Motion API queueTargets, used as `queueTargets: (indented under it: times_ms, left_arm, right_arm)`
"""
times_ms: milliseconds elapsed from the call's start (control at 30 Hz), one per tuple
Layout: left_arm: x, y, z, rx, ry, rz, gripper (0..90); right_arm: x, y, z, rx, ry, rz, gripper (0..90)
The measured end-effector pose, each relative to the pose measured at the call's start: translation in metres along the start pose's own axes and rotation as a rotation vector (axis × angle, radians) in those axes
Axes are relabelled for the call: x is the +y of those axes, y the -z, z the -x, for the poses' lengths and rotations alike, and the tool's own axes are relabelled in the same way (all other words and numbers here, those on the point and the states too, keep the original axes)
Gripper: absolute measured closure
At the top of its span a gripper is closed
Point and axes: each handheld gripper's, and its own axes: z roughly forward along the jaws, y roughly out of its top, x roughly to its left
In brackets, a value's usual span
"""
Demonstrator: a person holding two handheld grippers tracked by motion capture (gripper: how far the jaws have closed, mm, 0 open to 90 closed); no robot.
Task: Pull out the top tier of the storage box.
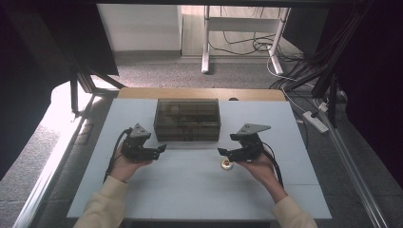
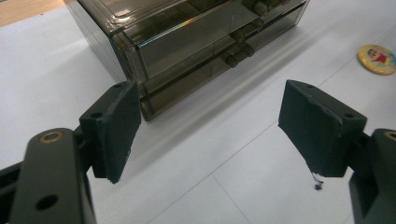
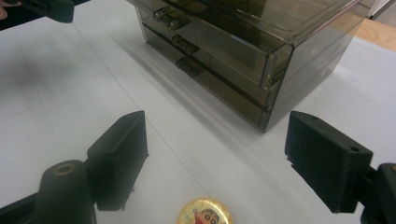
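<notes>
Black pads of our right gripper [image 3: 215, 163] stand wide apart with nothing between them, and just below them, at the bottom edge of the right gripper view, lies the badge [image 3: 204, 212], a small round disc with a cartoon print, flat on the white table [image 3: 60, 107]. From above, the badge [image 1: 226, 165] sits just under that gripper [image 1: 227, 144], near but not touched.

Our left gripper [image 2: 210, 130] is open just as wide and empty; it hovers in front of the left corner of the drawer box [image 2: 187, 42], well apart from the badge [image 2: 377, 58].

We judge this the approach, with nothing picked up yet. Next, the right gripper would need to drop over the badge and close on its thin rim; the left looks placed for a drawer knob [image 3: 189, 66].

Smoked plastic hides what the drawers hold. Half the badge is cut off in the right gripper view, and its print is perhaps too small to read from above.
</notes>
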Motion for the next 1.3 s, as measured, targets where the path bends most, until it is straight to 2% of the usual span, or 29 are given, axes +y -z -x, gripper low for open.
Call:
queueTargets:
  times_ms: [167,667,1300]
  left_arm:
    - [0.003,-0.006,-0.003,0.007,0.003,-0.001,22.1]
    - [0.003,-0.007,-0.012,-0.001,0.011,-0.001,23.0]
    - [0.003,-0.009,-0.018,0.003,0.012,0.007,27.7]
  right_arm:
    - [0.003,-0.006,0.002,0.004,-0.001,-0.006,22.4]
    - [0.006,-0.019,0.004,0.008,0.006,-0.028,24.0]
    - [0.011,-0.029,0.011,-0.011,-0.010,-0.009,32.1]
